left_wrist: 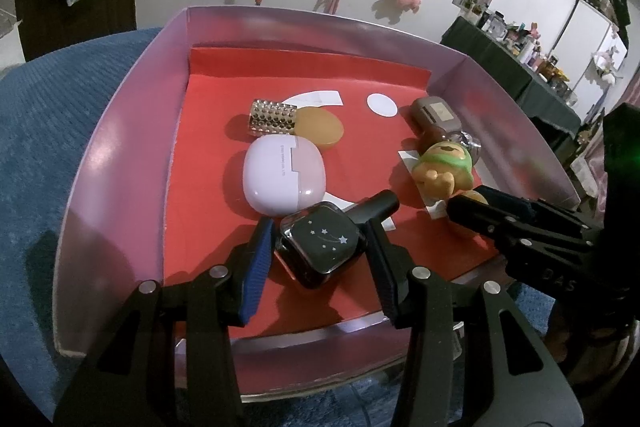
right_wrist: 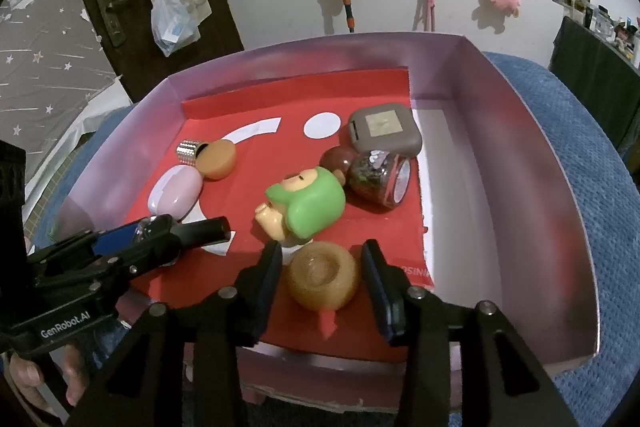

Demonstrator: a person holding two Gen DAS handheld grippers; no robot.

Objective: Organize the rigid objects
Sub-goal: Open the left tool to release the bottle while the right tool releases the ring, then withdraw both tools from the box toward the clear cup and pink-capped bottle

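We are finding the far strip of the red liner [right_wrist: 360, 95] lying open, offering clear passage along the box's back wall [right_wrist: 312, 59]. The pale bare floor [right_wrist: 472, 187] by the right wall is also standing free. The middle is crowding: the green figurine [right_wrist: 308, 203], the glitter jar [right_wrist: 376, 179] and the grey case [right_wrist: 384, 131] are blocking the right-centre, while the pink case [left_wrist: 280, 175], studded cylinder [left_wrist: 272, 117] and tan puck [left_wrist: 320, 127] are closing the left.

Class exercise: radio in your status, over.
Left claw around black case. Right claw open, straddling tan cup. Green toy just beyond.
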